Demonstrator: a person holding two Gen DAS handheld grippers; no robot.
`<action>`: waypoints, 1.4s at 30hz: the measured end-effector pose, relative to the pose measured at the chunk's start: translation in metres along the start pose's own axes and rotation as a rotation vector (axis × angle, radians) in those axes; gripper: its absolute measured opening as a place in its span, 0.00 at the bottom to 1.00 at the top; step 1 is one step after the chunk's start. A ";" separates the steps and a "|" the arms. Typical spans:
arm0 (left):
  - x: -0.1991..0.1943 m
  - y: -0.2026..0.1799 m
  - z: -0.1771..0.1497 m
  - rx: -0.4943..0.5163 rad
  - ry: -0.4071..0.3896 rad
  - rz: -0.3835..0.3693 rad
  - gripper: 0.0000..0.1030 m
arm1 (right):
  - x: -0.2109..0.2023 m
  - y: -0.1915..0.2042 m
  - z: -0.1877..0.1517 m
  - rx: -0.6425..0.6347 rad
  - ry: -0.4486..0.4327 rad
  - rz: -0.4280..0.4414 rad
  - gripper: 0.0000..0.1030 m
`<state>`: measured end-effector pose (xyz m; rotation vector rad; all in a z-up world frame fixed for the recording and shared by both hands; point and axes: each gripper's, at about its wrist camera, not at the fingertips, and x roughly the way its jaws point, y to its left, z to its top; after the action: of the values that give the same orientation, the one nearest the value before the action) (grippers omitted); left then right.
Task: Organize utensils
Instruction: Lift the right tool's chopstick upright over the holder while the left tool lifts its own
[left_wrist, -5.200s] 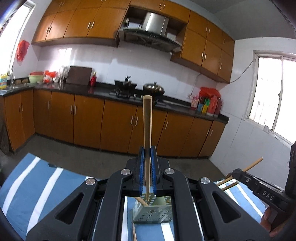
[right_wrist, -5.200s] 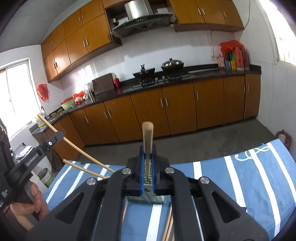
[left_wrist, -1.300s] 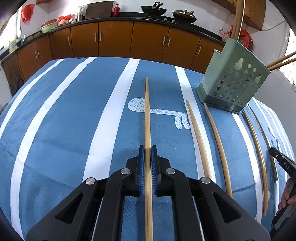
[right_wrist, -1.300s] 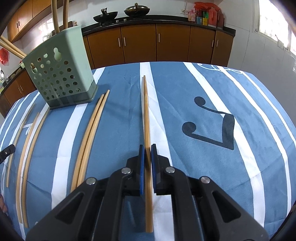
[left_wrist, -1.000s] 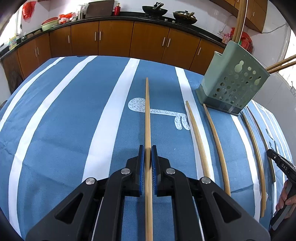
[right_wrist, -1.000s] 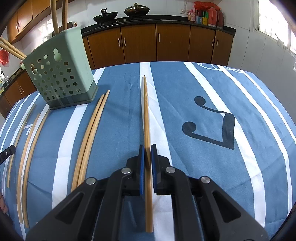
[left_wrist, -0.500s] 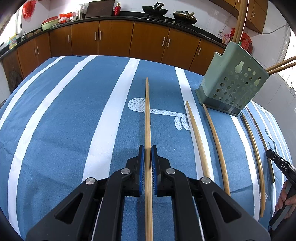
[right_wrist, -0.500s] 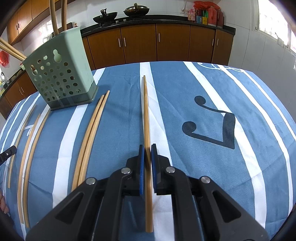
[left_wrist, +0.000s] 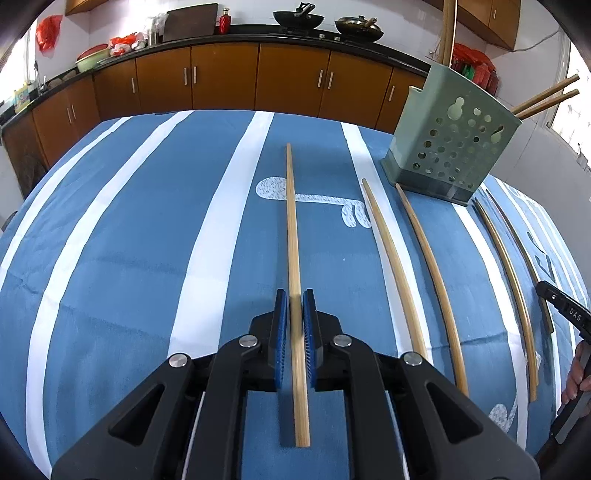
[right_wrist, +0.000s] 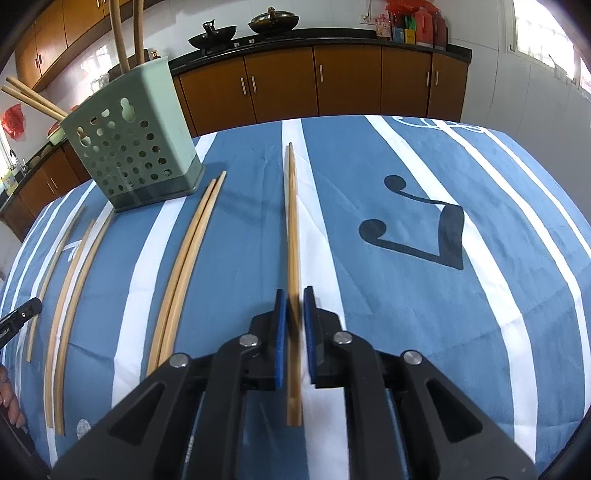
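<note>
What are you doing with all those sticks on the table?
A person is tidying chopsticks with a gripper in each hand. The left gripper has its blue pads either side of one chopstick lying on the blue striped tablecloth, and the right gripper does the same with another chopstick. Neither pair of pads looks pressed tight. A few chopsticks already stand in the green holder; more lie beside it.

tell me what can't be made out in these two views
- Left wrist view: the chopstick is motion-blurred between the left tool pads, so contact is unclear.
- Right wrist view: same for the chopstick in the right tool.
- Both views: the green holder walls hide its inside, and the top edge cuts off its sticks.
</note>
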<state>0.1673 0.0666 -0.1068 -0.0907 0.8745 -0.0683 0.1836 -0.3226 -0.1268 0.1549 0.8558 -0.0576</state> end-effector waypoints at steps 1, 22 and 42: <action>0.000 0.000 0.000 0.006 0.000 0.004 0.08 | 0.000 -0.001 0.000 -0.001 -0.001 0.001 0.08; -0.071 0.005 0.034 -0.038 -0.183 -0.038 0.07 | -0.081 -0.012 0.030 0.042 -0.250 0.048 0.07; -0.151 -0.032 0.092 0.070 -0.396 -0.159 0.07 | -0.186 0.012 0.098 -0.019 -0.431 0.243 0.07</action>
<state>0.1406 0.0543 0.0710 -0.1042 0.4676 -0.2221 0.1365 -0.3290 0.0781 0.2187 0.4029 0.1414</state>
